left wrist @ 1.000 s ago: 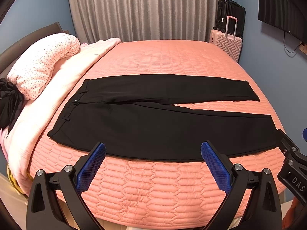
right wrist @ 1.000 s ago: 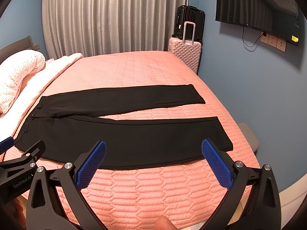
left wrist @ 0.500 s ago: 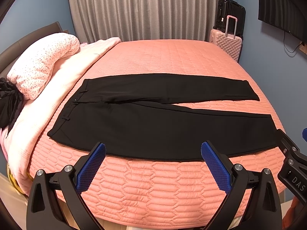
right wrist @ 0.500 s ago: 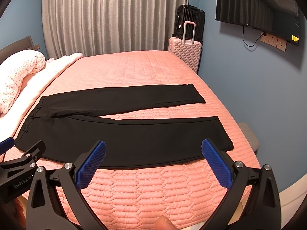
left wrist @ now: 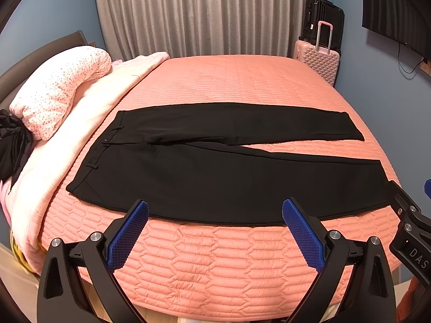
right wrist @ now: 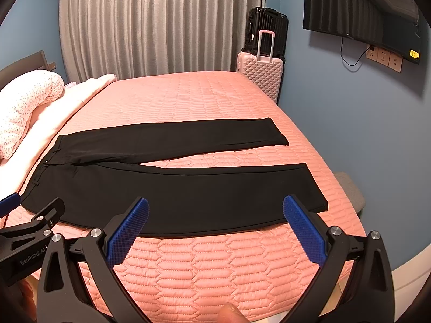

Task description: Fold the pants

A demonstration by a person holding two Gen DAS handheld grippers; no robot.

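Black pants (left wrist: 215,167) lie flat on the pink quilted bed (left wrist: 242,80), waistband to the left and both legs spread apart toward the right; they also show in the right wrist view (right wrist: 175,188). My left gripper (left wrist: 215,210) is open and empty, hovering just in front of the near leg's front edge. My right gripper (right wrist: 215,210) is open and empty, in front of the near leg toward its hem. Each gripper's body shows at the edge of the other's view.
A rolled dotted duvet (left wrist: 59,88) and pale blanket (left wrist: 89,107) lie along the bed's left side. Pink suitcase (left wrist: 319,59) and black suitcase (left wrist: 322,16) stand at the far right corner. A wall TV (right wrist: 363,13) hangs on the right wall.
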